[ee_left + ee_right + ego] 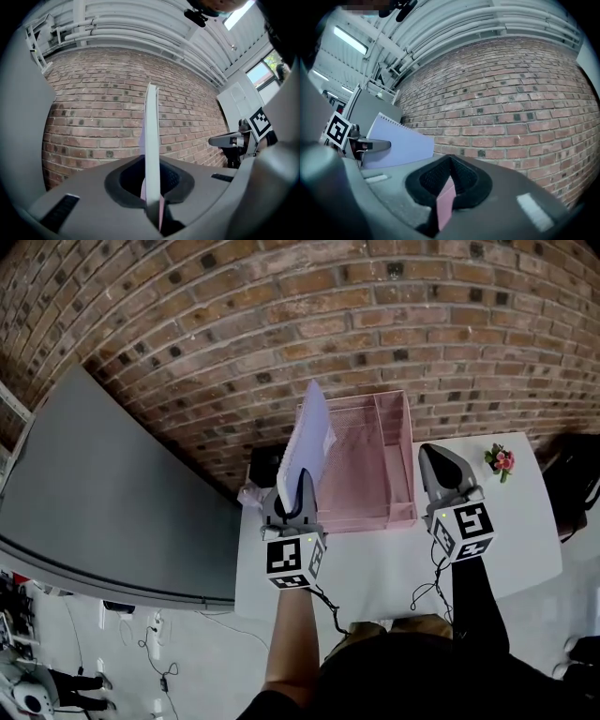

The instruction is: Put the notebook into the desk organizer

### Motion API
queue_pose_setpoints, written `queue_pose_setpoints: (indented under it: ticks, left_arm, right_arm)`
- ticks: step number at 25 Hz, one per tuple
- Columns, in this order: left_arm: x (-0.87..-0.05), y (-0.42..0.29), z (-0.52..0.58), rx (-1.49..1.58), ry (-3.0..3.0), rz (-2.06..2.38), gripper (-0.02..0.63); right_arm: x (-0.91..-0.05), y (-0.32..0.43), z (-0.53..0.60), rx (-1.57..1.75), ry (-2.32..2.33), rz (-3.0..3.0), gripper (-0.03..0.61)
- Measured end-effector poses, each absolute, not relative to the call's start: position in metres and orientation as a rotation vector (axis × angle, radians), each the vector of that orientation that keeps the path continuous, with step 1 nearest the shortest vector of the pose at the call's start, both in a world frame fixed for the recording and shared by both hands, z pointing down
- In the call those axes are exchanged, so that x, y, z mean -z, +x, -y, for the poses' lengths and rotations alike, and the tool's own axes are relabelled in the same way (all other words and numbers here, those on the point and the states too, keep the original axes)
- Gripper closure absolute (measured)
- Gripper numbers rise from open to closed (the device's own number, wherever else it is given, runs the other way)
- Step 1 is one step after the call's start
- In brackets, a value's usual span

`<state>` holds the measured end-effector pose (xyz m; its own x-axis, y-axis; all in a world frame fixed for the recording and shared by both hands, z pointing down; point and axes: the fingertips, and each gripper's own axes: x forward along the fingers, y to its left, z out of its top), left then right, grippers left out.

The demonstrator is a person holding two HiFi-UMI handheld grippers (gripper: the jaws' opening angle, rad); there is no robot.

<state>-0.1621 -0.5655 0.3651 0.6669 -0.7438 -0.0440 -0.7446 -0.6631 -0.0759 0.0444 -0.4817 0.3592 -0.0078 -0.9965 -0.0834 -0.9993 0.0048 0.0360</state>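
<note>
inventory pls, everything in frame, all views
notebook: 1, lilac, spiral-bound, upright on edge at the organizer's left side
organizer: 1, pink mesh, back of the table
flowers: 1 small bunch, pink and green, table's back right
black object: 1, table's back left, behind the notebook; can't tell what it is
table: 1, white
panel: 1, grey, left of the table
wall: 1, red-brown brick, behind the table
left tongs: 1, grey, shut on the notebook
right tongs: 1, grey, shut on a pink edge, seemingly the organizer's right wall
</note>
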Motion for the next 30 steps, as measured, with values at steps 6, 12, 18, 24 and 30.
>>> queue_pose_setpoints:
  ticks: [6, 12, 18, 24, 30]
  left_arm:
    - [-0.368, -0.155, 0.580, 0.009, -2.777, -1.241, 0.578]
    - [-0.374, -0.150, 0.603, 0.044, -2.750, -1.275, 0.578]
    - [-0.375, -0.147, 0.628, 0.111, -2.660, -1.336, 0.578]
    - [-0.383, -0.140, 0.645, 0.244, -2.536, -1.348, 0.578]
    - [-0.399, -0.122, 0.643, 0.349, -2.503, -1.262, 0.578]
  right_arm:
    - [-0.368, 0.051, 0.496, -0.112, -2.186, -2.209, 0.578]
    - [-0.372, 0.052, 0.514, -0.119, -2.169, -2.249, 0.578]
    - [-0.377, 0.069, 0.527, -0.109, -2.186, -2.245, 0.578]
    - [-0.382, 0.085, 0.533, -0.096, -2.206, -2.231, 0.578]
    - [-0.388, 0.093, 0.535, -0.074, -2.214, -2.230, 0.578]
